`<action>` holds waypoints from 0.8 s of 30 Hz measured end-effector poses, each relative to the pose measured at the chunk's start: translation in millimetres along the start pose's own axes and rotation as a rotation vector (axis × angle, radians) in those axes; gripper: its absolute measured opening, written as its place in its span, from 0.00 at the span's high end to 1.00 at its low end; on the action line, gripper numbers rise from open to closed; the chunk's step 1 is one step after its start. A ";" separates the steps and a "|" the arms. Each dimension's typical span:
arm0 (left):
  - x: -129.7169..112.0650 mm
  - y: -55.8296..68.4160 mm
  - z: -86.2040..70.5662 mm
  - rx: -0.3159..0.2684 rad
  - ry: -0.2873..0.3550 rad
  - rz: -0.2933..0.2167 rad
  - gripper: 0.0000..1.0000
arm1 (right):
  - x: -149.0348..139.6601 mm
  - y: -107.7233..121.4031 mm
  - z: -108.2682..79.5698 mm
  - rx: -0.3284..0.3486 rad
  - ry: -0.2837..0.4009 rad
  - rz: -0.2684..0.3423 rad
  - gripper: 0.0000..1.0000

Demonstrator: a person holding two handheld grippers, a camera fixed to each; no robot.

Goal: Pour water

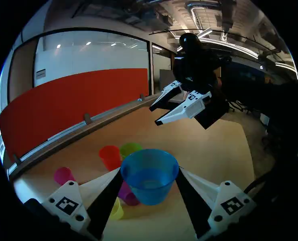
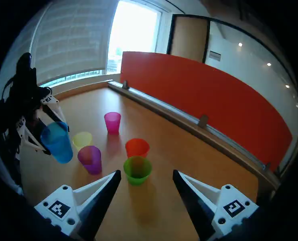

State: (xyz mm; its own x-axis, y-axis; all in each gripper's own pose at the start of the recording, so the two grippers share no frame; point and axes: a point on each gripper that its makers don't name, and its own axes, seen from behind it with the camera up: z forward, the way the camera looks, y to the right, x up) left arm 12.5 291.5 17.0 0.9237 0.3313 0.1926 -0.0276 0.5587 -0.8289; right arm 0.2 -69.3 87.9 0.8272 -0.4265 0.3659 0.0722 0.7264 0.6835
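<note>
My left gripper (image 1: 149, 173) is clenched on the blue cup (image 1: 149, 182), a translucent, tapered plastic tumbler, with both fingers against its smooth sides above the matte wooden table (image 1: 217, 152). My right gripper (image 2: 145, 173) stands released, fingers spread wide before the glossy green cup (image 2: 137, 169). The purple cup (image 2: 90, 158), yellow cup (image 2: 82, 140), orange cup (image 2: 137, 147) and pink cup (image 2: 112, 121) cluster close by.

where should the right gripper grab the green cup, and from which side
Grip the green cup across its side wall, just under the rim: it stands upright and narrows toward the base, so a high hold should slip less. Come in level from the near side, where the open right gripper faces it; the orange cup stands close behind.
</note>
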 end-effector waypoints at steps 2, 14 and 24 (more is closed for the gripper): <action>1.8 -3.2 -3.5 0.008 0.004 0.001 0.13 | 0.8 -1.1 2.2 0.003 0.000 0.000 0.00; 10.2 -21.8 -21.7 0.059 0.026 -0.005 0.13 | -2.1 -7.6 18.0 0.024 -0.014 0.002 0.00; 16.1 -35.5 -36.3 0.098 0.036 -0.013 0.13 | -7.7 -10.1 32.2 0.039 -0.033 -0.007 0.00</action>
State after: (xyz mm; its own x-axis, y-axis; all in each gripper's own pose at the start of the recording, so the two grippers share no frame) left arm 42.2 249.5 30.5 0.9374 0.2968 0.1819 -0.0514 0.6348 -0.7710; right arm -24.9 -90.7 98.5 0.8078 -0.4496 0.3813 0.0558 0.7022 0.7098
